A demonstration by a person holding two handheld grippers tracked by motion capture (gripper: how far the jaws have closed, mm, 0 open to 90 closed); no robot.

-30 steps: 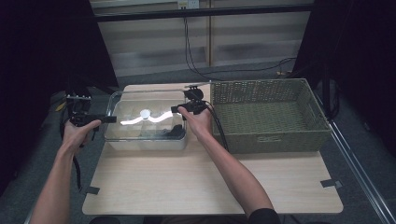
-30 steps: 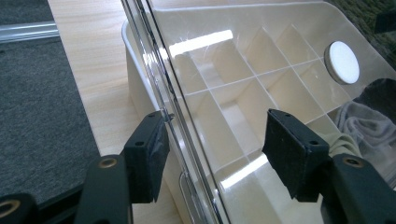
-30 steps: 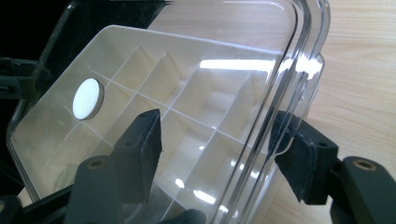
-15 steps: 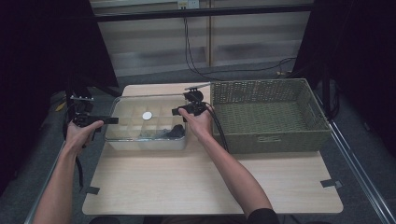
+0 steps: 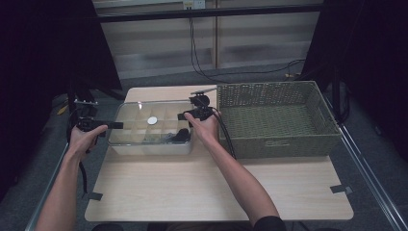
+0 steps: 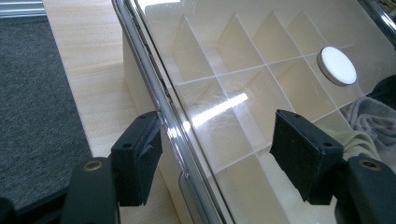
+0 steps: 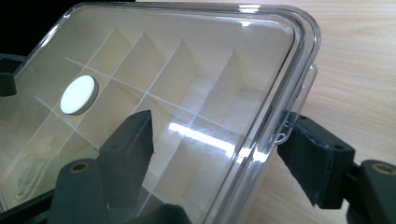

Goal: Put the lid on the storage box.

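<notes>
Your left gripper (image 5: pixel 117 125) is at the left end of the clear lid (image 5: pixel 150 117), which lies flat on the divided box (image 5: pixel 149 144). Your right gripper (image 5: pixel 182 116) is at the right end of the same lid. The box stands on the light wooden bench (image 5: pixel 192 192), in its rear left part, just beside the woven basket (image 5: pixel 274 120) on the right.

In the left gripper view, the fingers (image 6: pixel 137 156) stand apart, one on each side of the lid's rim (image 6: pixel 154 88). The left one is outside the rim, very close to the edge, and I cannot tell if it touches. The other one is over the clear lid and does not press on it. These fingers have just been opening, with the lid edge between them.

In the right gripper view, the fingers (image 7: pixel 128 144) are also apart. One is over the lid (image 7: pixel 187 84), the other is outside at the small tab on the rim, close to it. They too have just been opening, and the rim is between them, not squeezed.

On top of the lid there is a round white disc (image 6: pixel 337 65), near the middle. Through the lid you see the partitions of the box (image 6: pixel 243 70). Some pale cloth (image 6: pixel 373 119) lies in the compartments at the front right, and something dark is there too in the high view, but I cannot tell what it is.
</notes>
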